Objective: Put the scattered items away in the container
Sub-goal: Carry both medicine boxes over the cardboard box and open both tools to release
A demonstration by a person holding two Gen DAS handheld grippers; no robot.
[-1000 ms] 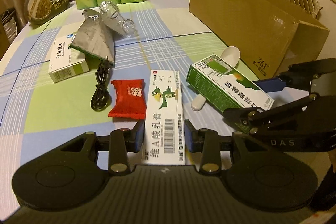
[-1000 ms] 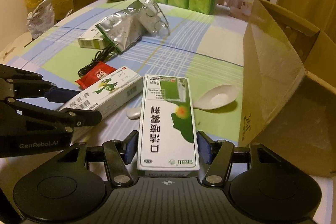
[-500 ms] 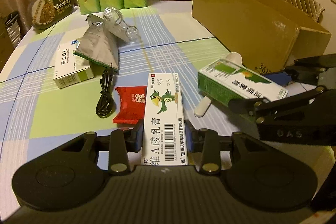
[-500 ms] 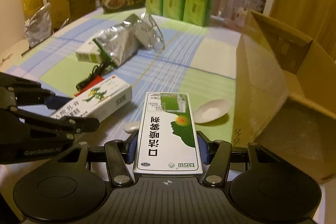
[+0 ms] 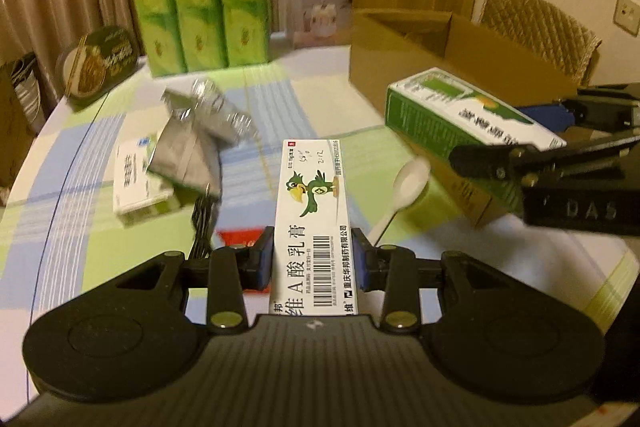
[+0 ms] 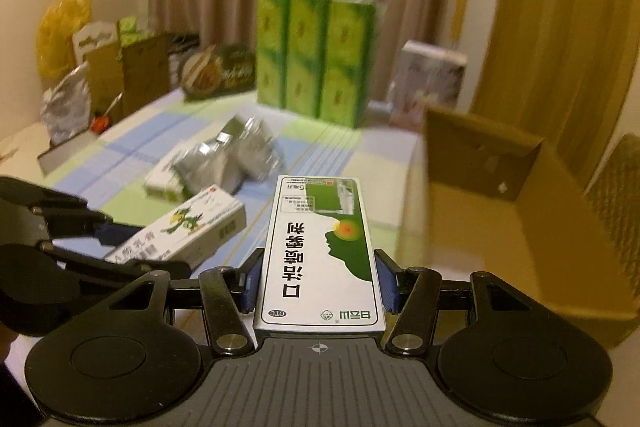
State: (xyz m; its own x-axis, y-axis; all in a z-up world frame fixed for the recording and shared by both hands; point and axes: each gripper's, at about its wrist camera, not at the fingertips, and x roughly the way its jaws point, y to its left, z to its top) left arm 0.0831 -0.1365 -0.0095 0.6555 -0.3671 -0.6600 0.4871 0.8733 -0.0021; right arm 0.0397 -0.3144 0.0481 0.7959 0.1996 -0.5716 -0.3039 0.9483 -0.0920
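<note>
Left gripper (image 5: 312,263): we see its blue pads pressed against both long sides of the white ointment box (image 5: 314,211) with the green bird print, box pointing forward, held clear above the table (image 5: 60,211). Right gripper (image 6: 318,283): pinching the green-and-white spray box (image 6: 320,247) the same way, lengthwise between the pads, also off the surface.

In the left wrist view the spray box sits raised at the right, level with the near wall of the open cardboard box (image 5: 420,67), which stands at the table's right edge. In the right wrist view the cardboard box fills the right side, its open top visible; the spray box is just left of its near wall, not over the opening as far as we can tell.

On the table beneath the left gripper: a red packet (image 5: 240,241), mostly hidden by the fingers, and a black cable (image 5: 202,227) beside it. A white spoon (image 5: 404,187) lies near the cardboard box's base. Further out, toward the left edge, a silver foil pouch (image 5: 188,155) overlaps a small white medicine box (image 5: 136,179); clear blister packaging (image 5: 224,107) touches the pouch. At the far edge stand green tissue packs (image 5: 200,3), blurred.
</note>
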